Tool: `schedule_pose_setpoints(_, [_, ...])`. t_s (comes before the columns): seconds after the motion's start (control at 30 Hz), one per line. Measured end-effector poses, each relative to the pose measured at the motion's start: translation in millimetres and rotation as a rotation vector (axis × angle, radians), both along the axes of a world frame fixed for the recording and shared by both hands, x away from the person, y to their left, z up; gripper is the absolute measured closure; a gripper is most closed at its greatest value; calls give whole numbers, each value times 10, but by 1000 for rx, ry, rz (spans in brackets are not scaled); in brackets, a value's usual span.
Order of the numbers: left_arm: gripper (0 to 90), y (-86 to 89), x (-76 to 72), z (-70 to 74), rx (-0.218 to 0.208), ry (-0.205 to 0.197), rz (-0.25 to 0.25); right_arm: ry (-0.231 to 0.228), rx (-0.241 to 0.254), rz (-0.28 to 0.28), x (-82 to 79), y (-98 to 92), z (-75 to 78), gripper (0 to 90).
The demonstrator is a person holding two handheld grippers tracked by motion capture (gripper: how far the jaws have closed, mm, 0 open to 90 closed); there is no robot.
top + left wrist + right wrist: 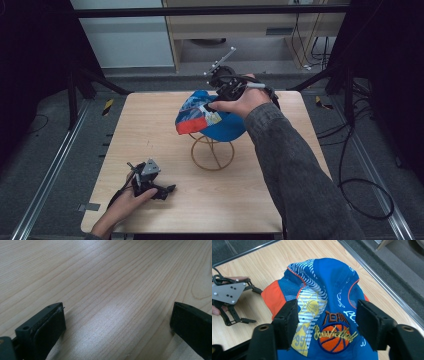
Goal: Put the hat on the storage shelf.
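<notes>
A blue cap (210,117) with an orange brim and a basketball patch sits on top of a wire stand (212,152) at the middle of the wooden table. My right gripper (220,92) reaches over it from the far side. In the right gripper view its jaws (327,307) stand apart on either side of the cap's (332,290) crown, and the pads do not press on the fabric. My left gripper (165,192) rests on the table near the front left, open, with bare wood between its jaws (117,312).
The table (150,130) has bare wood around the stand. Metal rails run along the floor on both sides. Cables (360,185) lie on the floor at the right. A light cabinet (250,30) stands behind the table.
</notes>
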State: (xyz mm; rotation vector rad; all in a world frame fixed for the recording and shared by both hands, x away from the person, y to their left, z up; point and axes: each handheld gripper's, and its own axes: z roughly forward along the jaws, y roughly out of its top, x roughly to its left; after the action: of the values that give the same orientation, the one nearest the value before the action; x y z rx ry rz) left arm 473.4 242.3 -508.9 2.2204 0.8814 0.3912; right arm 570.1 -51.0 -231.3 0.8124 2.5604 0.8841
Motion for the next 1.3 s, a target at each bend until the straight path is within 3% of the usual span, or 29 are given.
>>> schedule_pose_setpoints(0.27, [0, 0, 0, 0, 0, 0, 0, -7, 34, -25, -30, -31, 36, 215])
schedule_pose_setpoints(0.47, [0, 0, 0, 0, 0, 0, 0, -16, 79, -74, -62, -58, 64, 98])
schedule_pose_setpoints(0.87, [0, 0, -1, 0, 1, -2, 1, -40, 107, -71, -184, -188, 105, 53])
schedule_pose_setpoints(1.3, [0, 1, -2, 1, 3, 0, 0, -70, 136, -107, -328, -431, 102, 51])
